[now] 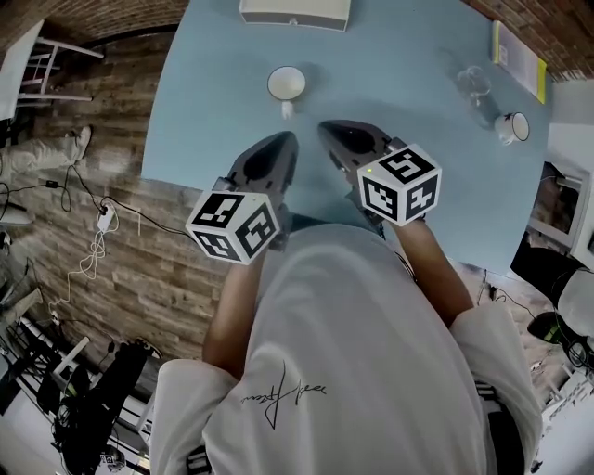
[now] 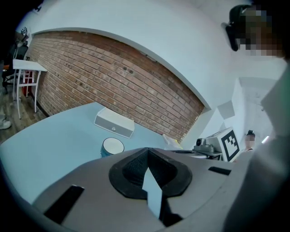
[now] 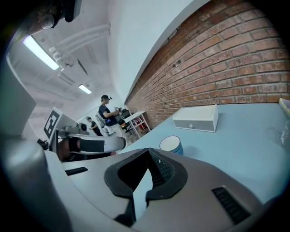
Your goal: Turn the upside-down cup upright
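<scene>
A blue cup [image 1: 286, 83] with a white round face on top and a handle toward me stands on the light blue table [image 1: 213, 102], a little beyond both grippers. It also shows in the left gripper view as the cup [image 2: 113, 146] and in the right gripper view as the cup [image 3: 171, 144]. I cannot tell for sure whether that white face is its base or its inside. My left gripper [image 1: 286, 139] and right gripper [image 1: 327, 127] hover side by side just short of it, apart from it. Both are shut with nothing between the jaws.
A white box [image 1: 295, 13] lies at the table's far edge behind the cup. At the right stand a clear glass [image 1: 475, 83] and a second cup [image 1: 512, 127], with a yellow-edged book [image 1: 520, 57] beyond. A brick wall borders the table.
</scene>
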Demonstrator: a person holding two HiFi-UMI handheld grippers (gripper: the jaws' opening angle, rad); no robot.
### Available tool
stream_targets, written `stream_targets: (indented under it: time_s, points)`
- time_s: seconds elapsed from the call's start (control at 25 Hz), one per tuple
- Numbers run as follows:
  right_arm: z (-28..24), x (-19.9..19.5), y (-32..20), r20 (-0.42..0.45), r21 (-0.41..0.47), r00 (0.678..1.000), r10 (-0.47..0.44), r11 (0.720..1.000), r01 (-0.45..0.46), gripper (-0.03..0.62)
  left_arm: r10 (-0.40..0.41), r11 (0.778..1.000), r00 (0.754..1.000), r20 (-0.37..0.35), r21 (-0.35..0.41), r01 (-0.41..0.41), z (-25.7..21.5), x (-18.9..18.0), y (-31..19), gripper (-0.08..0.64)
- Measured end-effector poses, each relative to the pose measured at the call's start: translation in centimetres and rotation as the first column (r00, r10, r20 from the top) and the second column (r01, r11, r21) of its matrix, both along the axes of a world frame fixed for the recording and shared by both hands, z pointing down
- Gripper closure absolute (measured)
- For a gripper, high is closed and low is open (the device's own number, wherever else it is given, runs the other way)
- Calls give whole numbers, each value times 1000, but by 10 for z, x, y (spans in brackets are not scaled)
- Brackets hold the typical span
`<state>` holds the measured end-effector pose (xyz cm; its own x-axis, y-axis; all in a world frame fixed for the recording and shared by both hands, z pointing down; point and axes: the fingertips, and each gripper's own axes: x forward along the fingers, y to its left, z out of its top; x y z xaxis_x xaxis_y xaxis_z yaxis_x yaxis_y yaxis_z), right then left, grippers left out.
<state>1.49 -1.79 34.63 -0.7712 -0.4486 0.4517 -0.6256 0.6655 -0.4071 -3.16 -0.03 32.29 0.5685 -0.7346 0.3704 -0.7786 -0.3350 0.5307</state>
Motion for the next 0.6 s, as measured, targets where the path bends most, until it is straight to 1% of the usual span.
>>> stream_targets:
  time_s: [0.4,0.6]
  points:
    - [-20,5,27,18,53,999,-34,998,33,572,-56,997,998,4,50,55,-16,5,22,551]
    - [-36,8,36,29,107,999,-40,994,37,572,-92,992,996,19,83,90,-24,8,34,549]
